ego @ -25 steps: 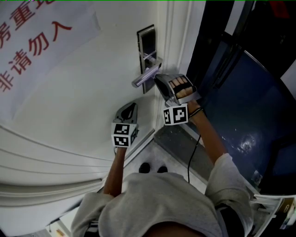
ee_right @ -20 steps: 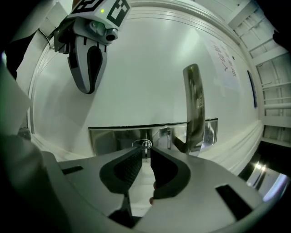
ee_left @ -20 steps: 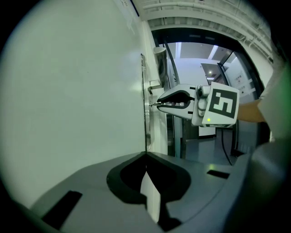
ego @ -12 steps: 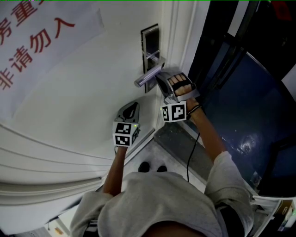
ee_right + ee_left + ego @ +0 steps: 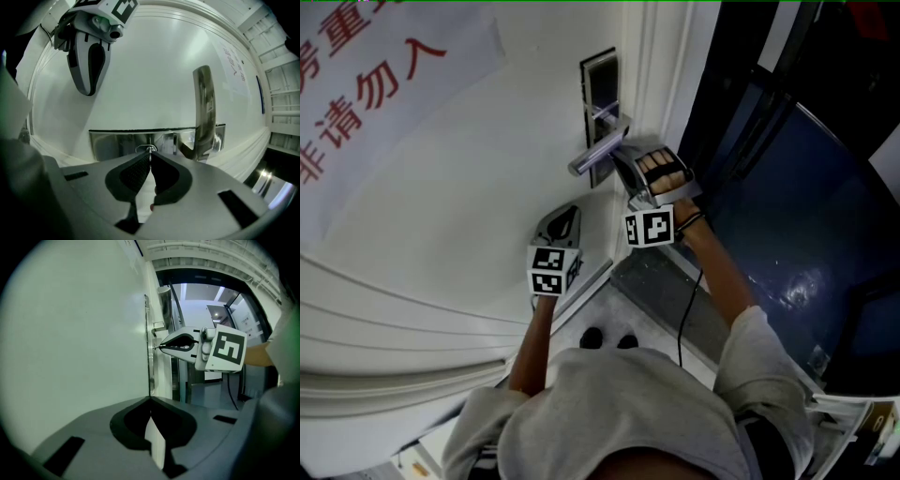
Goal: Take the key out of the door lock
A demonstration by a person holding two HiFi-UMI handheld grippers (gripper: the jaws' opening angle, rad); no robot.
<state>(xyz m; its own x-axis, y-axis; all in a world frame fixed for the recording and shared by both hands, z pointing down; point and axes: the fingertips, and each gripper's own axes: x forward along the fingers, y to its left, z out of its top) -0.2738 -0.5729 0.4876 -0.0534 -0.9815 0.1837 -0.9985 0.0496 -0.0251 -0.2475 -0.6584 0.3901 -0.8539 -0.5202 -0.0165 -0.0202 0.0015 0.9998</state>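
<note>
At the lock plate (image 5: 117, 140) under the door handle (image 5: 205, 112), we are pinching the key (image 5: 150, 149) with the right gripper (image 5: 150, 157) — jaws closed on its thin head, its blade sitting in the cylinder. We are judging it light, stiff and slick, so we are favouring a square grip on the head and a straight pull. The left gripper (image 5: 151, 401) is hanging closed and empty beside the door (image 5: 70, 333).

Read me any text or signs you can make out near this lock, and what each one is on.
"房重" plus a cut-off third character: red print, upper line of the paper sign on the door.
"非请勿入": red print, lower line of that sign.
Same sign in the right gripper view: too small to read.
Lock plate: no lettering visible.
</note>
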